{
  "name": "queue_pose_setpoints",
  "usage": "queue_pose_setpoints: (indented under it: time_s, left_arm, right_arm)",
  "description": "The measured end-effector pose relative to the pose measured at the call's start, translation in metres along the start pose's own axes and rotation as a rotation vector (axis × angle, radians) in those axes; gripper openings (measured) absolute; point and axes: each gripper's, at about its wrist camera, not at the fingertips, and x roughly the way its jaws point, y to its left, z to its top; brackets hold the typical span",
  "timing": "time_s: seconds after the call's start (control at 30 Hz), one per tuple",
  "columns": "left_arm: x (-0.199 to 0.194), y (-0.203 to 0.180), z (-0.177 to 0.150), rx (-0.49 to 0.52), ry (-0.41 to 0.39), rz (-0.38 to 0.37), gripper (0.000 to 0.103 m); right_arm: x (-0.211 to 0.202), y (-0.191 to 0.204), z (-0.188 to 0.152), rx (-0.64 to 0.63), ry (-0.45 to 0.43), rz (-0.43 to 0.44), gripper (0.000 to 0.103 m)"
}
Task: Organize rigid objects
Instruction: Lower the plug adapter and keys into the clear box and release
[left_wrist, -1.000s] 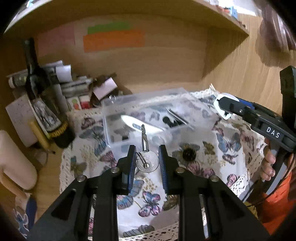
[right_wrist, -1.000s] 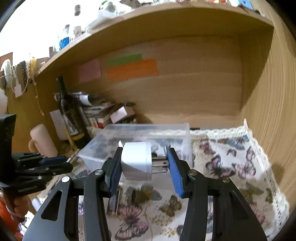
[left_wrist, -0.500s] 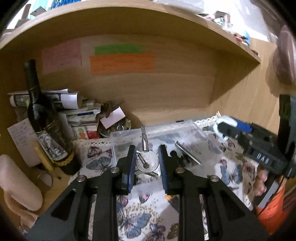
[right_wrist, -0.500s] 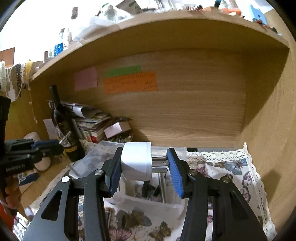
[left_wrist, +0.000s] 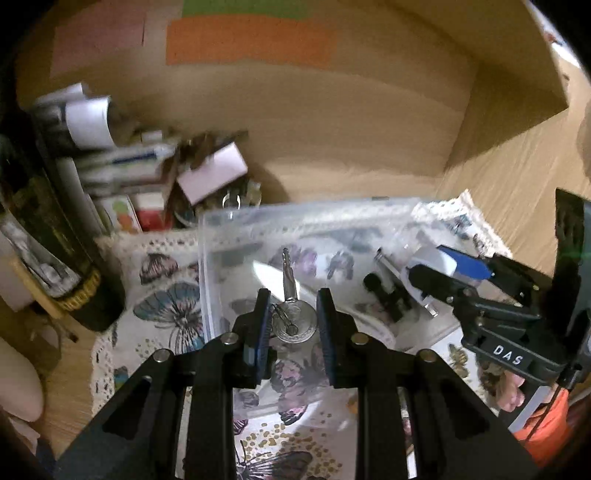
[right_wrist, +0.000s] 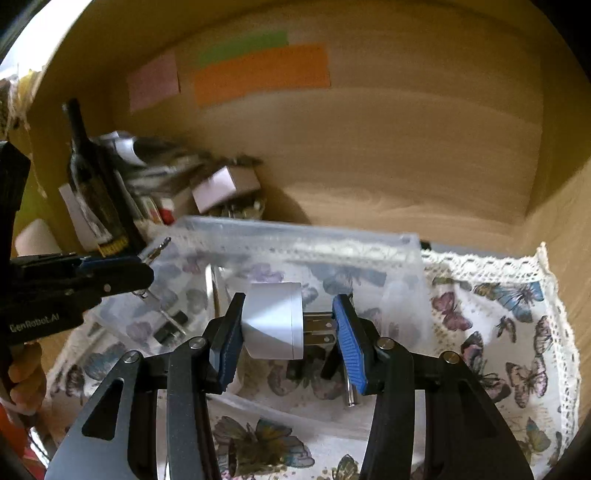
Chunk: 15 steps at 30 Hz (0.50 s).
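Hovering over the clear box (left_wrist: 236, 229), the left claw (left_wrist: 293, 321) pinches a key (left_wrist: 293, 317); the right claw (right_wrist: 288, 325) clamps a white plug (right_wrist: 271, 319).

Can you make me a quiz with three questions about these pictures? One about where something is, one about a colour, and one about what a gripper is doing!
1. Where does the dark bottle stand?
A. Left of the clear plastic box
B. Inside the box
C. On the top shelf

2. What colour is the biggest sticky note on the wooden back wall?
A. Blue
B. Orange
C. Black

3. What is the right gripper doing?
A. Hanging open and empty
B. Holding a spoon
C. Holding a white plug adapter

Answers:
1 A: the bottle stands beside the box, by the paper pile.
2 B: the wide strip is orange.
3 C: the adapter sits clamped between both fingers, prongs pointing right.
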Motion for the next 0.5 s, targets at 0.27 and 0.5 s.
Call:
queue_pose_setpoints:
  time_s: [0.27, 0.5]
  left_arm:
    - [0.012, 0.006, -0.004, -0.035, 0.051, -0.024, 0.024]
    - [-0.013, 0.001, -0.003, -0.017, 0.002, -0.005, 0.024]
  right_arm:
    - [0.017, 0.002, -0.004, -0.016, 0.066, -0.014, 0.044]
    - [-0.010, 0.002, 0.002, -0.014, 0.000, -0.010, 0.044]
